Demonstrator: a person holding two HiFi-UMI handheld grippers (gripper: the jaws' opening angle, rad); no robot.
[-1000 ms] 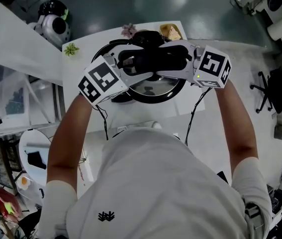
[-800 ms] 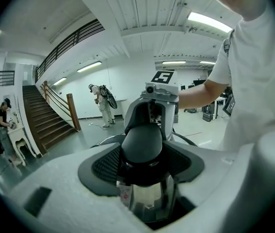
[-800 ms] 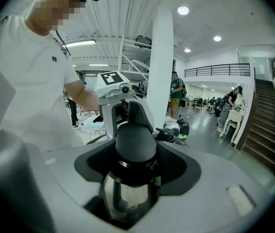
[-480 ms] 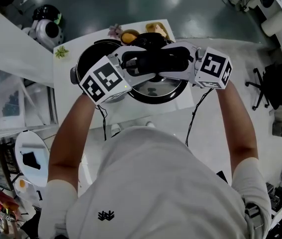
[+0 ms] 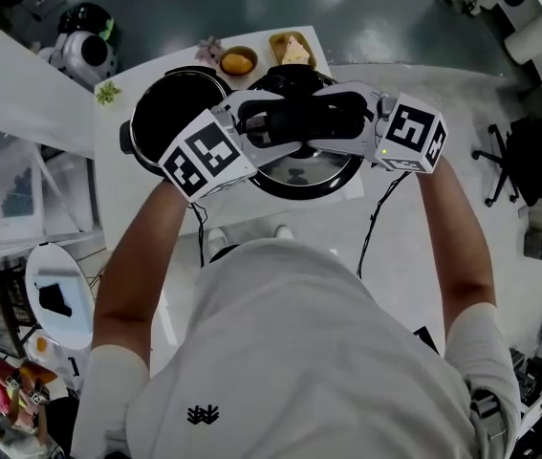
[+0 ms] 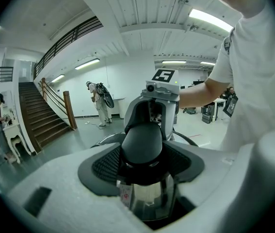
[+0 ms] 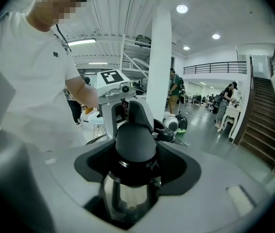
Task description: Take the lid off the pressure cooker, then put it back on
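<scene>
head view, left to right: an open pot [image 5: 165,108] is noted on the white table [image 5: 137,187], left of the left jaws and lower than them, its dark inside uncovered. the left gripper [image 5: 256,127] is seen closed on the left end of the lid's black handle [image 5: 299,118]. the right gripper [image 5: 347,120] is closed on the right end, so the handle is spanned between the two. the steel lid [image 5: 299,175] is carried under both pairs of jaws, off the pot and just beside its right rim. whether it rests on the table cannot be told. a small bowl [image 5: 237,62] and a dish [image 5: 292,49] are seen beyond the jaws.

left gripper view: the dark pads are shown pressed on both sides of the rounded handle end, with the lid's shiny dome directly below. neither pot nor table is shown here. a staircase [image 6: 40,115] is recorded far left of the jaws, and the opposite gripper straight ahead.

right gripper view: the same grip is shown from the other end. a white column [image 7: 159,67] is recorded beyond the jaws.
</scene>
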